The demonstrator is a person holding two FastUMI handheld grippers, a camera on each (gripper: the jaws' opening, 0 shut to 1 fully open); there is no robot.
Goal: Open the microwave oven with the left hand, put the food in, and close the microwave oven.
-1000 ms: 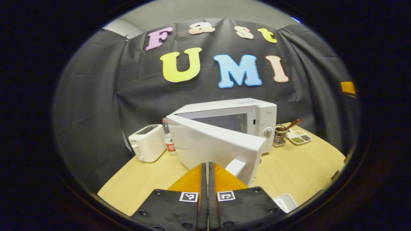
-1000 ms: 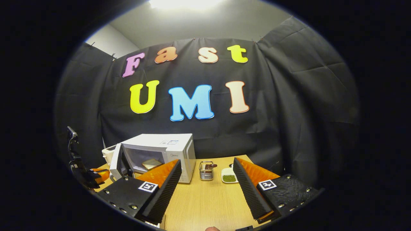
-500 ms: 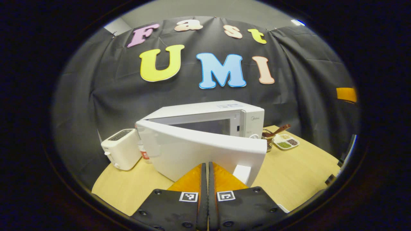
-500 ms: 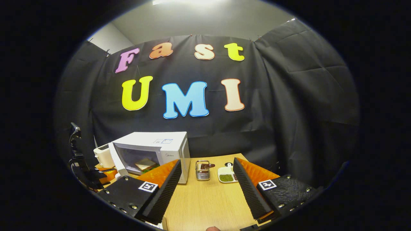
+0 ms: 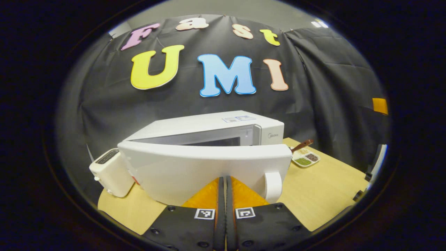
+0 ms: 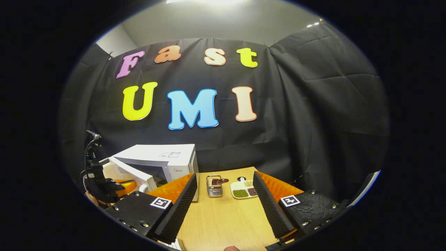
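The left gripper (image 5: 225, 181) has its fingers pressed flat together with nothing between them, their tips set against the outer face of the microwave door (image 5: 202, 167), just left of the door's handle (image 5: 273, 187). The door stands partly ajar, swung most of the way toward the microwave (image 5: 209, 127), so the closing step looks to be in hand; the next move probably calls for a steady push forward until the door meets the front and latches, without shoving the whole oven back on the table (image 5: 324, 188). The food itself is hidden behind the door, so I cannot tell from here that it is inside. The right gripper (image 6: 224, 195) hangs over the table with its fingers spread wide and empty, well apart from the oven. Beyond it stand a wire basket (image 6: 214, 186) holding a brown utensil and a small divided dish (image 6: 244, 190) with green and dark fillings. A toaster (image 5: 109, 172) sits just beside the microwave.
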